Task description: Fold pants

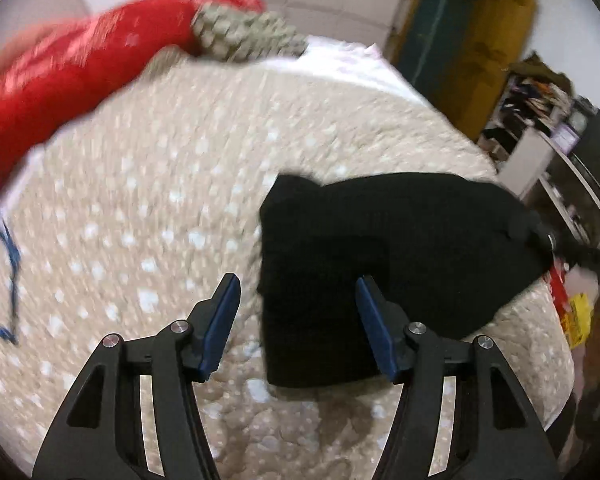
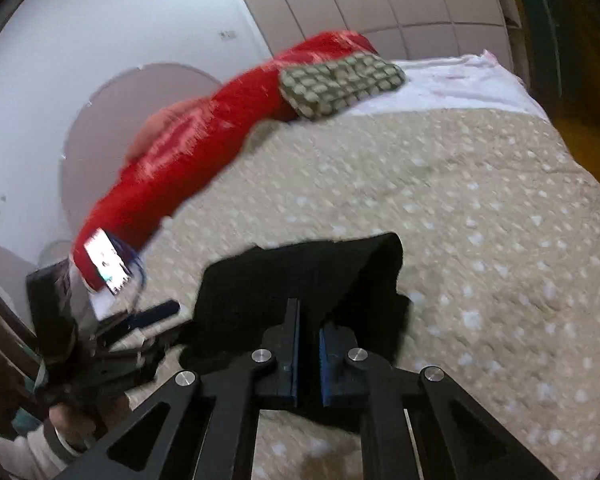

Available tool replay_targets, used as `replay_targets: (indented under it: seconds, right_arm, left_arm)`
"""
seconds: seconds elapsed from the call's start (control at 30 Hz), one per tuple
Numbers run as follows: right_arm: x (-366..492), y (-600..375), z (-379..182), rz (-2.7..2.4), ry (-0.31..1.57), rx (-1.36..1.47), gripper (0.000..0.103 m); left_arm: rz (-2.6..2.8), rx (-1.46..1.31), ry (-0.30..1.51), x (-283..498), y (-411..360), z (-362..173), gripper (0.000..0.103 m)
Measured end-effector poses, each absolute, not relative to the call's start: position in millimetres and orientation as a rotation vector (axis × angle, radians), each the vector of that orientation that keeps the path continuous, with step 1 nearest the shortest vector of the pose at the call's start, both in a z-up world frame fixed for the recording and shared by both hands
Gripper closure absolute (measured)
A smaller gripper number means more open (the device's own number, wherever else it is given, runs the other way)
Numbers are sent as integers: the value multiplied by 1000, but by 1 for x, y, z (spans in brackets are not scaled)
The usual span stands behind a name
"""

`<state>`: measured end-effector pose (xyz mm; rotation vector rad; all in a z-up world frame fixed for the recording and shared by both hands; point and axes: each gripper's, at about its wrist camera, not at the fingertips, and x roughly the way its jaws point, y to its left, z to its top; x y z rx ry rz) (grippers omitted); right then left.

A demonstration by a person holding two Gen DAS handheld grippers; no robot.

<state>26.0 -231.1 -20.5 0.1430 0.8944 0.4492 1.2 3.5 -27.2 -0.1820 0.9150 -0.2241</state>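
Only the right wrist view shows a hand [image 2: 74, 420] beside the pants [image 2: 300, 276]

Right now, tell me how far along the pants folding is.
Done: the black pants already lie in a compact folded bundle on the spotted bedspread. In hand: the left gripper hovers open at the bundle's near edge, gripping nothing; the right gripper is nearly shut at the bundle's edge, though whether it pinches cloth is unclear. Left: maybe one last fold or smoothing.
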Motion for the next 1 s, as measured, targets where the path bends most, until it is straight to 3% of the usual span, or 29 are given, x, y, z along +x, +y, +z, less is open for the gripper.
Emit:
replay_targets:
  seconds: [0.13, 0.4, 0.7, 1.0]
  right_arm:
    - [22, -238, -71, 351, 1038, 58, 96]
    - [25, -242, -16, 351, 859, 103, 92]
    - [83, -193, -85, 364, 971, 55, 92]
    - [53, -198, -48, 418, 950, 49, 92]
  left_arm:
    - [-243, -224, 953, 6, 8, -38, 33]
    - [-193, -183, 876, 19, 6, -11, 33]
    - [-143, -166, 918, 65, -12, -31, 29]
    - [-138, -177, 920, 63, -10, -30, 28]
